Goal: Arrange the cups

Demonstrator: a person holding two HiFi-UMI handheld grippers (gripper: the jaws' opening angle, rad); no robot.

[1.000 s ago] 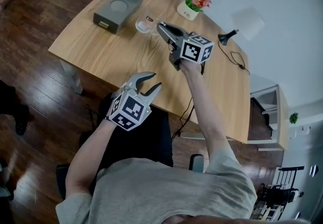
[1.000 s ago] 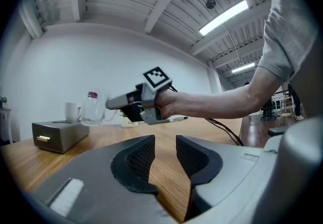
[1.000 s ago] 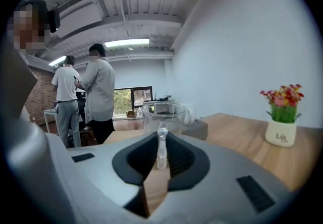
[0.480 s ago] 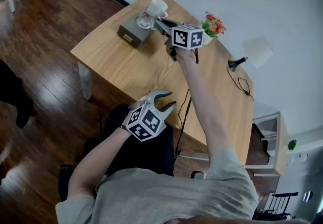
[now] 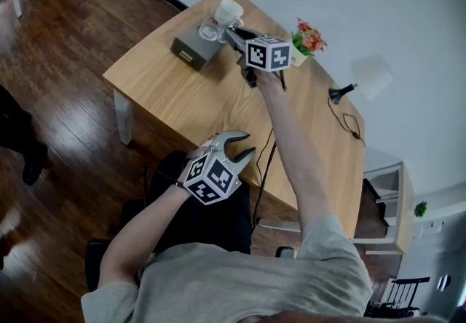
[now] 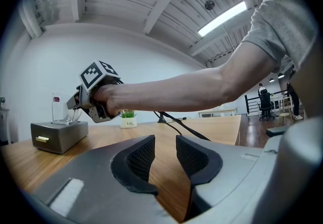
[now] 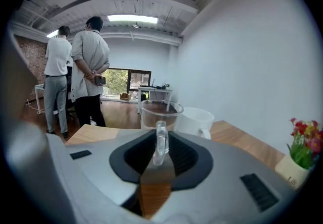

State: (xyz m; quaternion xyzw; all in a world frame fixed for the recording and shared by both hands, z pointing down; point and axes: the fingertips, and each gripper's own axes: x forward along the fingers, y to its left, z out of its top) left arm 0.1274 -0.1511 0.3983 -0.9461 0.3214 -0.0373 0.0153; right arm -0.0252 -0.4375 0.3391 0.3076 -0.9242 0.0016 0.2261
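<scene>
Since a second ago you have carried the glass cup (image 7: 160,113) from the bare table (image 5: 171,100), where it stood beside the grey box (image 5: 188,50), up onto the box's top. It now stands upright there with the white cup (image 5: 230,12) just beside it, at 1 o'clock from it in the head view. Over the last half second hardly anything in that view has shifted.

Your right gripper (image 5: 226,32) reaches out to the box at the table's 11 o'clock corner. Its jaws have just been opening. They stand only a narrow way apart, with the cup's clear handle (image 7: 160,143) upright between the pads, and the grip looks slackened rather than tight.

Your left gripper (image 5: 244,145) hangs off the table's near edge, at 6 o'clock from the right one, where it was before. Its jaws are apart with only table showing between them.

The glass cup is clear, with a dark tint low inside that I cannot tell from a reflection. The white cup's inside cannot be made out. The box has a drawer front with a small brass pull (image 6: 42,138). At 3 o'clock from the right gripper, a small white pot (image 5: 298,57) holds green leaves and red flowers (image 5: 309,36).
</scene>
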